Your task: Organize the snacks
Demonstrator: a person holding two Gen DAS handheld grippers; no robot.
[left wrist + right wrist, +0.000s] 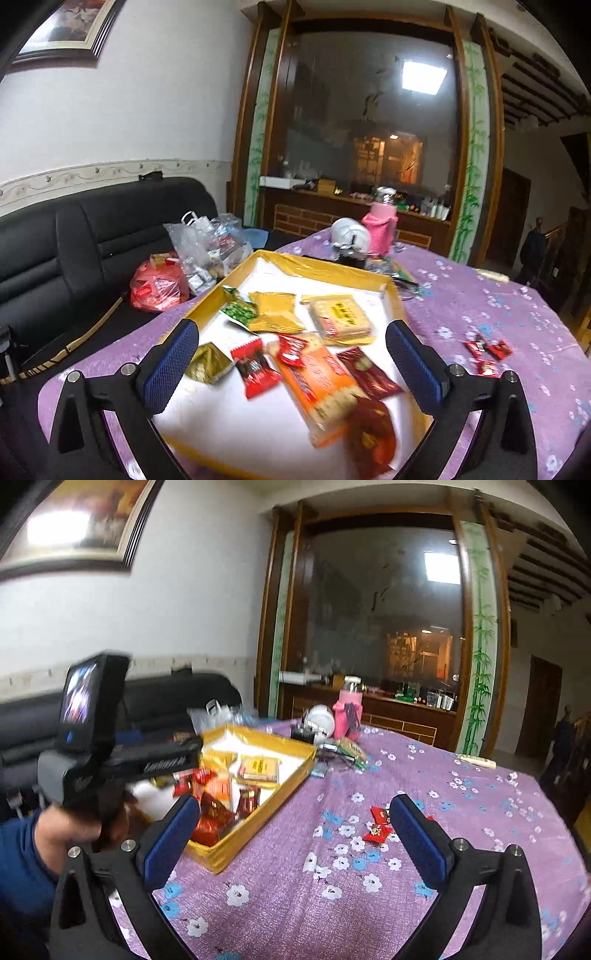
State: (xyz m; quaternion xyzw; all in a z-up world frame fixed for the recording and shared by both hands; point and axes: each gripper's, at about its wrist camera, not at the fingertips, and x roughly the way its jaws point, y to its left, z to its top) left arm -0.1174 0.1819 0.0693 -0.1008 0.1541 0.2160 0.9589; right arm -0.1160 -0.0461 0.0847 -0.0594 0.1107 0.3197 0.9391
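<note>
The left gripper [291, 363] hangs over the gold-rimmed tray [397, 301], jaws spread wide, holding nothing; packets such as the orange cracker pack [317, 380] lie below. The right gripper [291, 843], equally wide and empty, hovers above the purple tablecloth [295, 893] near loose red candies [378, 825]. Beyond stands a pink bottle [349, 709].

A home living room: black sofa [92, 229], framed picture [70, 29], flowered tablecloth [369, 849].

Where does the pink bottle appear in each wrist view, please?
Left wrist: the pink bottle stands upper centre, beyond the yellow tray.
Right wrist: the pink bottle stands centre, beyond the tray's far corner.
Shared landmark: the white round object beside it.
</note>
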